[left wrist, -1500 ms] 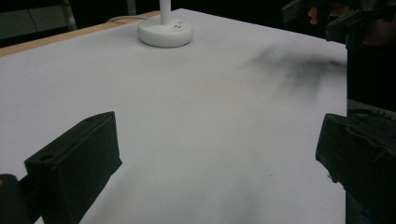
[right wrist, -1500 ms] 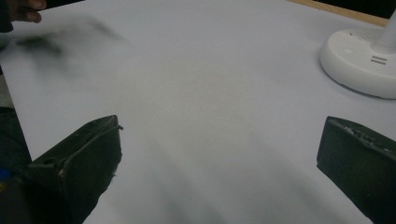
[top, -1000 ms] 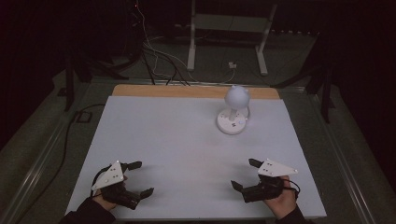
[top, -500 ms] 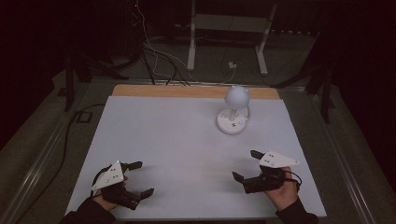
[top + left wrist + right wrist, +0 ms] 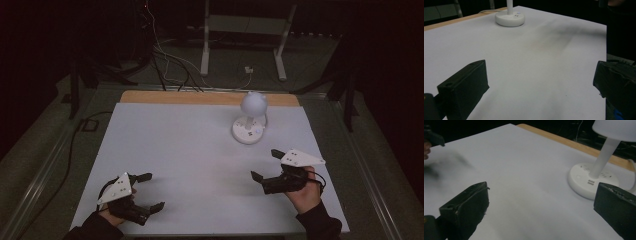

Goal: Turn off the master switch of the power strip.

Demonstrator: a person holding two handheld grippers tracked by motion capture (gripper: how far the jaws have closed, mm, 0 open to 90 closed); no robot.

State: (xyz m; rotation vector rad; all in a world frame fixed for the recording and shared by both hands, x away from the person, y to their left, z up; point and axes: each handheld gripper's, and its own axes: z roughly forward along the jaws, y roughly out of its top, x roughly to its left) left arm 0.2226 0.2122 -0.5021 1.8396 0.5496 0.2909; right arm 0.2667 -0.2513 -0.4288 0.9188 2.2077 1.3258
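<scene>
From the high view, a smooth matte white table (image 5: 200, 165) with a wooden strip along its far edge carries a small white desk lamp (image 5: 250, 120): round puck-like base, thin stem, globe-shaped shade, standing upright toward the far right. The left gripper (image 5: 150, 191) sits at the near left corner, jaws spread wide and holding nothing, well apart from the lamp. The right gripper (image 5: 267, 164), under its grey three-cornered plate, is near the lamp's base, jaws open and empty.

Over to the left gripper view: two blocky black jaws stand far apart over bare tabletop; the lamp (image 5: 509, 18) is off in the distance.

Right gripper view now: jaws gaping, nothing between them, and the glossy lamp base (image 5: 589, 180) sits near the right-hand jaw, not touching.
</scene>
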